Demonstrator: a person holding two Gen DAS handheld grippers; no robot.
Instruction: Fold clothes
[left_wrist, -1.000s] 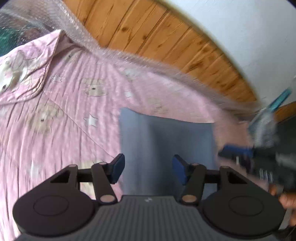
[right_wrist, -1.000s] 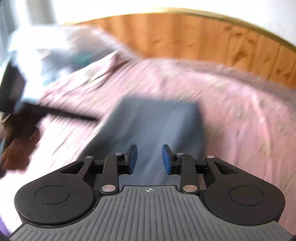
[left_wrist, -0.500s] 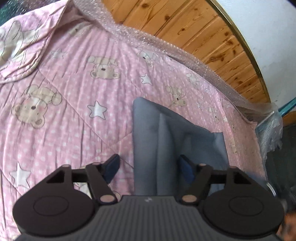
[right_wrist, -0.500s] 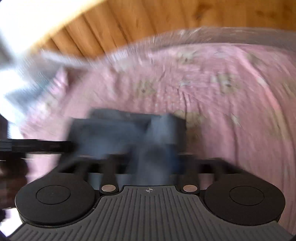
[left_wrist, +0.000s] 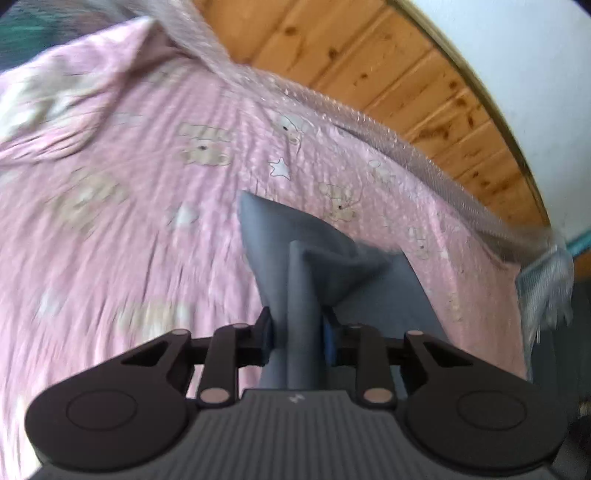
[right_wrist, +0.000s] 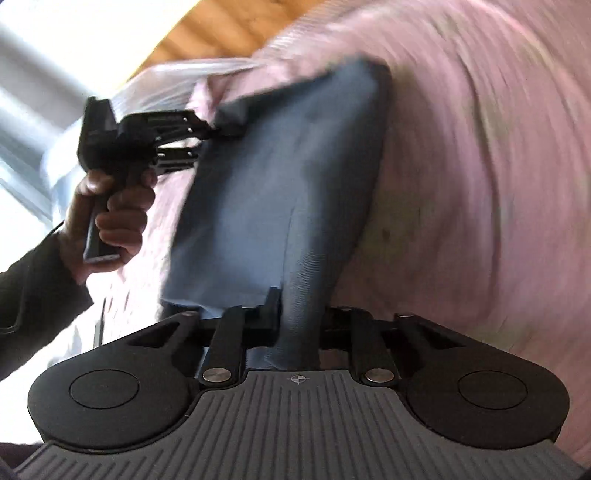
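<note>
Grey-blue garment (left_wrist: 295, 280), a flat folded piece, held over pink bedcover (left_wrist: 140, 206) printed with bears and stars. Left gripper (left_wrist: 298, 332) clenched on a bunched ridge of the cloth, both blue pads pressed against the fabric; right gripper (right_wrist: 298, 317) clamped in the same way on another part of the near edge. Seen again from the right wrist camera: left gripper (right_wrist: 207, 136) biting one corner of the cloth, carried by the person's hand (right_wrist: 110, 206) in a dark sleeve (right_wrist: 33, 295).

Two grips well apart, probably to keep the edge stretched between them, so the panel hangs as one sheet and does not collapse into wrinkles. Near part lifted off the bedcover; far corner low, touching it or not, hard to say through the blur. Held by the edge and not by the middle, most likely so that the free part can be laid over or set down straight.

Behind the bed, wooden wall panels (left_wrist: 369, 74), with a strip of bubble wrap (left_wrist: 369, 125) along the far side of the mattress. Stage of folding not clear: same pose possible for making one more fold or for carrying away a finished piece.
</note>
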